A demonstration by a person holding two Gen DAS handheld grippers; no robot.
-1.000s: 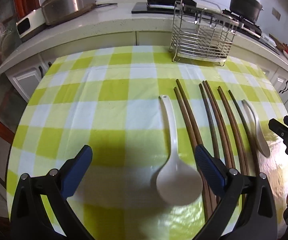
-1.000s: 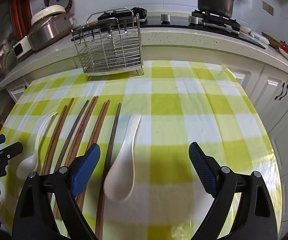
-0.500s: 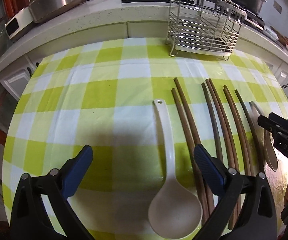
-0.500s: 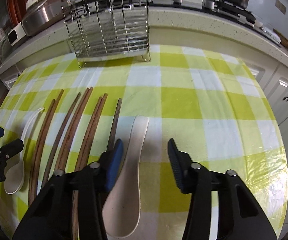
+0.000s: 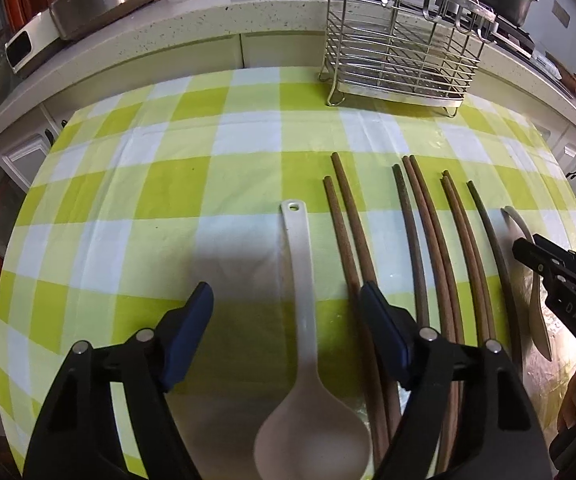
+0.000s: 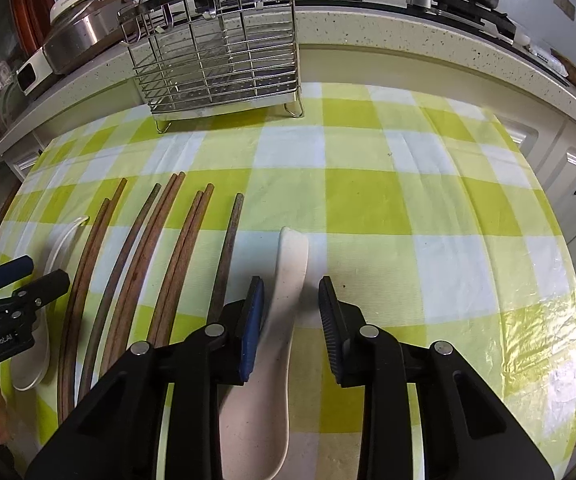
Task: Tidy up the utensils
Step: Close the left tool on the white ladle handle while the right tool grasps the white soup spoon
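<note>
The right tongs [image 6: 291,312] have just been narrowing astride the handle of the short white spoon [image 6: 272,352] at lower centre; the left pad looks against it, the right still shows a gap. The left tongs [image 5: 286,332], half spread and also just closing, straddle the long white ladle [image 5: 304,320], not touching. The glazed handles could skid sideways, and the left tongs' right pad sits over the nearest chopsticks [image 5: 348,236] and could catch one. To the picture's right, the right tongs have bare worktop [image 6: 428,208]; the wire rack [image 6: 216,60] stands well apart, upper left.
</note>
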